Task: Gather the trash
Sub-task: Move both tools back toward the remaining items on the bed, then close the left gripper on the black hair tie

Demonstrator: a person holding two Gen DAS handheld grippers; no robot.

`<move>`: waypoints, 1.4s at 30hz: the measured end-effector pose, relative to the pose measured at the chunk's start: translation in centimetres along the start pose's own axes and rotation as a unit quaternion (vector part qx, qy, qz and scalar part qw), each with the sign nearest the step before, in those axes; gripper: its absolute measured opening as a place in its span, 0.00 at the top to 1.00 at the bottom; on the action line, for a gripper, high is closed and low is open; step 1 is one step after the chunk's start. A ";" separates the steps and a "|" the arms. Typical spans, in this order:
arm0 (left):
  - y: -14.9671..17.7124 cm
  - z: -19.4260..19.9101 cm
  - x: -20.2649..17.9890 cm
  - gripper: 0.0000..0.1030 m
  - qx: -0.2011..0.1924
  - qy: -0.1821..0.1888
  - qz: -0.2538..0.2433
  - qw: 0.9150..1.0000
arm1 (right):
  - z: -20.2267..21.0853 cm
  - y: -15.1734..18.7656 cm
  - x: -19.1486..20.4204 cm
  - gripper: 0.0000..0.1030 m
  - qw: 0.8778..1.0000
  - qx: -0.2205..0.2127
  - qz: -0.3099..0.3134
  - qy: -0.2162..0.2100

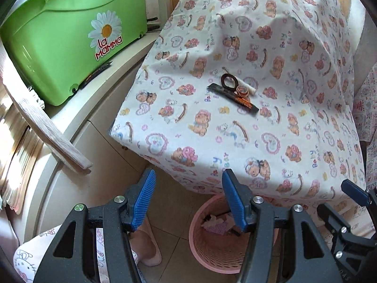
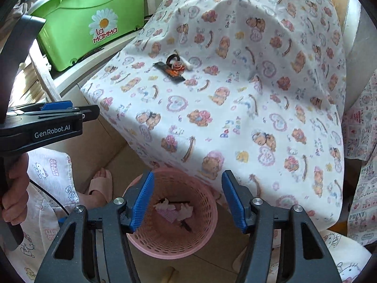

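1. Left gripper [image 1: 188, 198]: the jaws stand spread with nothing between the blue pads. It points steeply downward, so the floor and the near edge of the covered table both fall within its view.

2. Right gripper [image 2: 187, 199]: the jaws are likewise spread and empty. No item is carried by either tool.

3. Pink perforated waste basket [image 2: 207, 226]: it stands on the tiled floor directly below and ahead of the right gripper, framed between its pads. In the left wrist view the basket [image 1: 212, 247] lies below the inner pad. Its position at the table edge appears chosen so that items lifted off the cloth can be dropped straight down.

4. Basket contents [image 2: 174, 208]: crumpled paper and a dark strip lie at the bottom. Judged from this, part of the collection is done.

5. Remaining items [image 1: 232, 92]: a small cluster lies on the bear-print cloth [image 1: 306, 122], well ahead of and above both grippers. It comprises a long dark wrapper, a dark ring-shaped piece, a small copper-coloured ring and a white roll-like piece, touching or overlapping. Whether all are trash cannot be told.

6. Green storage box [image 1: 70, 47]: it sits on a white cabinet to the far left of the left gripper, clear of the work path.
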State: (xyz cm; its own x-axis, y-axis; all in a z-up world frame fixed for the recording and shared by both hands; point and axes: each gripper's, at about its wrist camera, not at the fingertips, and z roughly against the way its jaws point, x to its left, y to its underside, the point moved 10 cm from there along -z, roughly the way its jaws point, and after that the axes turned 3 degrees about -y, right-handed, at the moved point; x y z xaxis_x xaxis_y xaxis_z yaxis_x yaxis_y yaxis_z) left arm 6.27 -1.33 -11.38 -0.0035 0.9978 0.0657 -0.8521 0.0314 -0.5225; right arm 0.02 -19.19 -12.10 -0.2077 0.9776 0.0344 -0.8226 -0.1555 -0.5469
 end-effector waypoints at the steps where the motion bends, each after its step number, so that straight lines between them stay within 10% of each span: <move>1: -0.6 0.1 0.0 0.42 0.004 0.005 0.001 1.000 | 0.3 -0.9 -0.6 0.40 1.000 -0.006 -0.003 0.005; 15: -10.2 -3.4 0.3 0.22 0.012 0.014 0.010 1.000 | -2.6 -12.4 -7.2 0.43 0.997 -0.063 -0.053 -0.006; 24: -10.3 -7.7 0.3 0.23 0.066 0.058 0.062 0.994 | -7.3 -12.7 -7.6 0.42 0.998 -0.062 -0.021 0.011; 33: -11.1 -11.2 -2.3 0.53 0.114 0.089 0.094 0.985 | -7.6 -13.3 -6.6 0.42 0.997 -0.043 -0.041 -0.045; 42: -14.8 -11.7 -5.4 0.70 0.052 0.087 0.035 0.994 | -8.8 -12.6 -6.4 0.50 0.998 -0.015 -0.037 -0.046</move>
State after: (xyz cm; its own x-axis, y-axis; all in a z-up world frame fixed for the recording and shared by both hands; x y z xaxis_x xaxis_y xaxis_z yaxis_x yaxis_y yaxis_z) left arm 25.00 -6.53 -13.98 0.0189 0.9926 -0.1199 -0.9024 -0.0347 -0.4295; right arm 16.38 -22.20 -12.75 -0.1952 0.9691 0.1508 -0.8216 -0.0776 -0.5648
